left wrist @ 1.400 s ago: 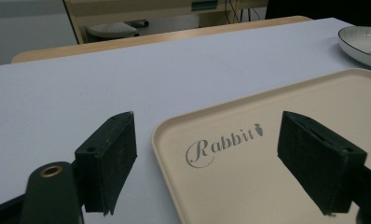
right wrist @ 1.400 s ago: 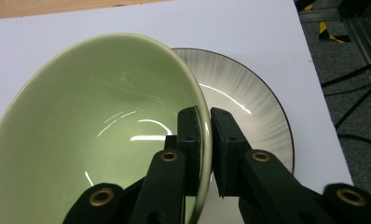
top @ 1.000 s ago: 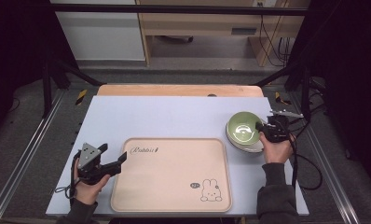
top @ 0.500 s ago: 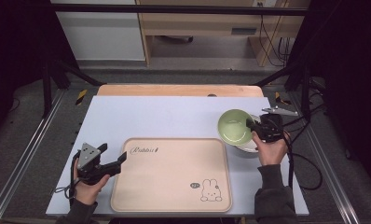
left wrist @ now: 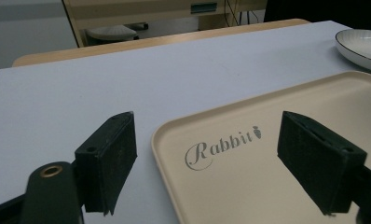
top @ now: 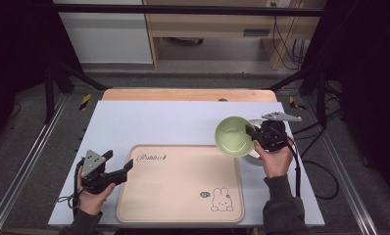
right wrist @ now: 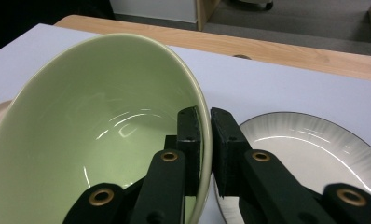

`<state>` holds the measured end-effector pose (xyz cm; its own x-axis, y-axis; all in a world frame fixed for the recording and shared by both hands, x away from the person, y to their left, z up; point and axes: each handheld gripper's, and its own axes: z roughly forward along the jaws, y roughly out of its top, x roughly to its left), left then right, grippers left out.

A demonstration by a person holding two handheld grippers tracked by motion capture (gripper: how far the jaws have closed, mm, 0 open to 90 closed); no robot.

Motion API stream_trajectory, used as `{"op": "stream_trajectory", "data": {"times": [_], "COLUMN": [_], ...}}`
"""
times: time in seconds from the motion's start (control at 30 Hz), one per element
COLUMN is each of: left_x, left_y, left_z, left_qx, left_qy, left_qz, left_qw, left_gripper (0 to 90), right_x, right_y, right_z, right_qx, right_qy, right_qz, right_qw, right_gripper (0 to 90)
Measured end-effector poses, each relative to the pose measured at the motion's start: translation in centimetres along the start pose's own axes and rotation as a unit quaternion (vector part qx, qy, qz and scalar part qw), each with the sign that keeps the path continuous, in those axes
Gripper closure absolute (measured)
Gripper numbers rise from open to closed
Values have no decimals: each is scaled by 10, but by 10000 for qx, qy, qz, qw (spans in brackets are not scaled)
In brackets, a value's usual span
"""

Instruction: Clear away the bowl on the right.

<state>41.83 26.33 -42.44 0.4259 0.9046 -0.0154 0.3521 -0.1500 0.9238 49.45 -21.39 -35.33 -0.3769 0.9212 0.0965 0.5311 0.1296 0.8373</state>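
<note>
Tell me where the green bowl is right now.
High view: the green bowl is held by its rim in the right gripper, over the tray's far right corner, beside the white plate.

Pale green bowl (top: pixel 234 136), beige rabbit-print tray (top: pixel 178 205)

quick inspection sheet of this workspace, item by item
surface: pale table, wooden strip along its far edge.
job's things: green bowl tilted, rim pinched; white plate beside it; Rabbit tray bare.
clutter: nothing seen.
grippers: right gripper shut on bowl rim; left gripper open, at tray's near left corner.
cables: one trailing from right gripper; more by the far shelf.
surroundings: dark frame rails, grey floor, wooden furniture behind.
</note>
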Motion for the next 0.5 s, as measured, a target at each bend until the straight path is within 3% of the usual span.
{"op": "stream_trajectory", "data": {"times": [0.3,0.5], "left_x": [-1,-1], "left_y": [0,1], "left_z": [0,-1], "left_qx": [-17,-28], "left_qy": [0,-6], "left_qz": [-8,-1], "left_qw": [10000,10000], "left_gripper": [193,193], "right_x": [27,39], "right_y": [3,3], "right_z": [2,4], "right_qx": [80,102], "right_qy": [491,668], "right_qz": [-259,-365], "right_qw": [9984,9970], "right_gripper": [831,831]}}
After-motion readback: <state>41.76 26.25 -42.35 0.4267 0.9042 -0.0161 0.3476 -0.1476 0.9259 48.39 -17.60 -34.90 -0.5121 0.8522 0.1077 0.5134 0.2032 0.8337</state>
